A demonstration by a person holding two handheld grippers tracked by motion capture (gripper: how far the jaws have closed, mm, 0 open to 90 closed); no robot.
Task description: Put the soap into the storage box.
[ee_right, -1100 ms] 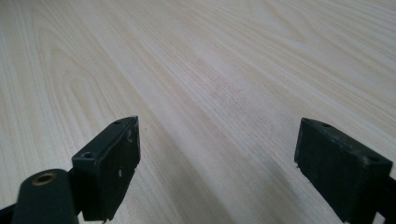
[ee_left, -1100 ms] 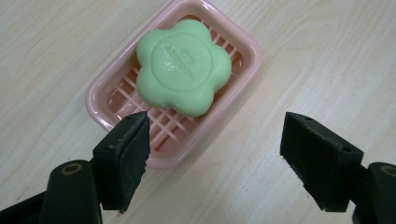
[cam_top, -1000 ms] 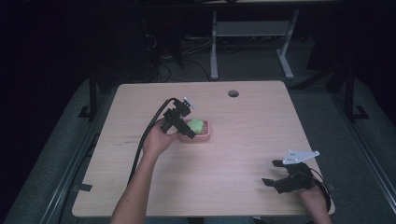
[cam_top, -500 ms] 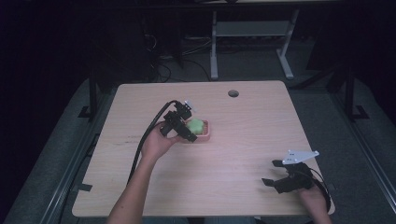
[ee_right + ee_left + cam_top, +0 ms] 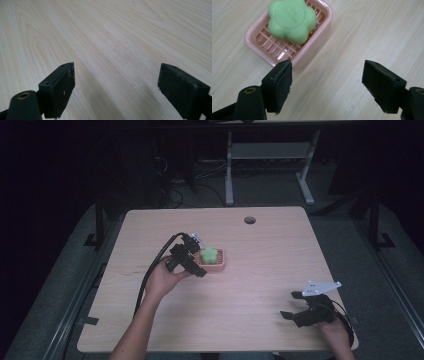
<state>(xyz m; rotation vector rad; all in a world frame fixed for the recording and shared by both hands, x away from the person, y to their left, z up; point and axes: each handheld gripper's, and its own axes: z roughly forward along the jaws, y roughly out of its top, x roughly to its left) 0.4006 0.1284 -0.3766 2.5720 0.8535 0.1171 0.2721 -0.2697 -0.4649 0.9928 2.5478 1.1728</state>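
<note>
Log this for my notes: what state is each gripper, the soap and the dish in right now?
left gripper: open, empty, jaws just short of the dish.
right gripper: open, empty, over bare table.
green soap: lying in the dish, ungripped.
pink soap dish: upright on the table.

A pale wooden table (image 5: 240, 320) with rounded corners and a round cable hole (image 5: 249, 220) near its far edge carries a pink soap dish (image 5: 218, 265), lying just beyond the spread jaws of the left tongs (image 5: 192, 257). The dish stands well apart from the right tongs (image 5: 295, 307), which rest on bare wood at the table's near corner.
</note>
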